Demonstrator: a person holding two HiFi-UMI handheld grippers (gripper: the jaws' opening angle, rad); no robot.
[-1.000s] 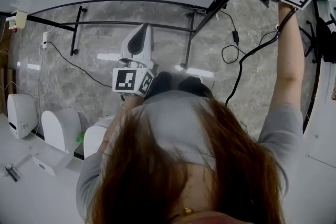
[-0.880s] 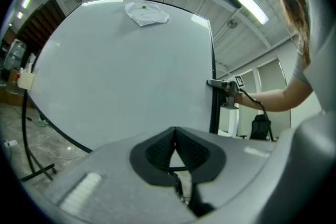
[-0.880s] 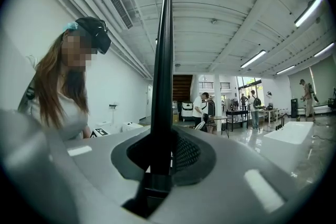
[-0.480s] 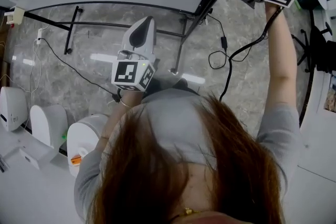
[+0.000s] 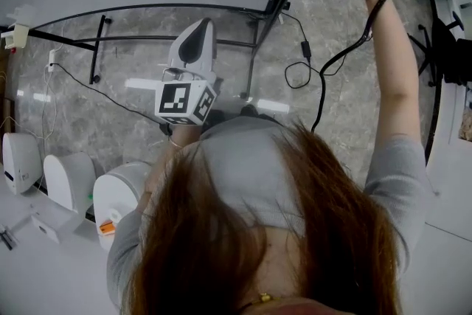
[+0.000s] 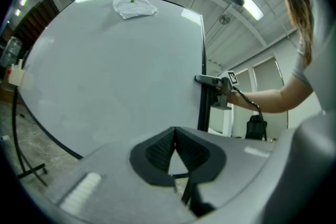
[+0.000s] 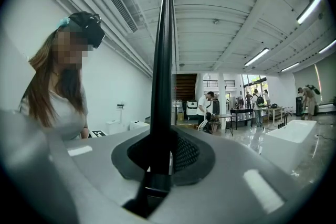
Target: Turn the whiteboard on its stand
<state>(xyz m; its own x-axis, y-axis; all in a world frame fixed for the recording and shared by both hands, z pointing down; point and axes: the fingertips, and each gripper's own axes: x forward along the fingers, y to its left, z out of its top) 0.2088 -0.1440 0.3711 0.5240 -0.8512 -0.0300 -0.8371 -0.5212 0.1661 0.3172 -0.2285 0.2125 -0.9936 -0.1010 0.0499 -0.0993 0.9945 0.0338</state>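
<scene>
Grey marble floor [image 5: 110,107] underfoot. Whiteboard [image 6: 115,76] sits on its black stand [image 5: 254,59], with a crumpled white cloth [image 6: 134,7] at its top edge. Right claw [image 7: 161,155] is clamped on the board's black side frame [image 7: 164,60]. Left claw [image 6: 176,152] is closed, empty and apart from the board. Marker cube [image 5: 184,101] shows black-and-white squares.

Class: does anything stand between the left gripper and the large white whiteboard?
Nothing visible does; only open air separates the left gripper from the large white whiteboard. The right gripper's jaws clamp its black edge.
</scene>
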